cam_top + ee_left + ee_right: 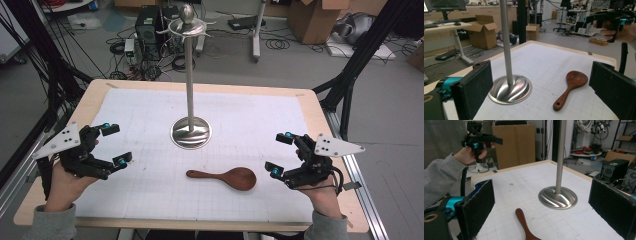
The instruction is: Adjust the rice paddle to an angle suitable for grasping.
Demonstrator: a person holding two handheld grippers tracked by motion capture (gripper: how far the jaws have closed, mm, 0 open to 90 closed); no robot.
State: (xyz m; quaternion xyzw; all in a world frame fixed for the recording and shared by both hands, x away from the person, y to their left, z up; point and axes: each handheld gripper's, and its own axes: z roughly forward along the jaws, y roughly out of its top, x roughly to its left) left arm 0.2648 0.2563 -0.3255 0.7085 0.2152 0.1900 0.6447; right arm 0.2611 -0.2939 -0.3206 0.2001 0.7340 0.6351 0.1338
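From above your side you look forward and down at the steel stand (190, 131). Each gripper view sits low, facing it from opposite sides; all share the wooden spoon (226, 177).

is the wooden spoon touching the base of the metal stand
No, in the high view the wooden spoon lies flat on the gridded mat, apart from the round base of the metal stand, with bare mat between them.

table (95, 100), grid sheet (140, 120), stand (190, 132), spoon (227, 177)
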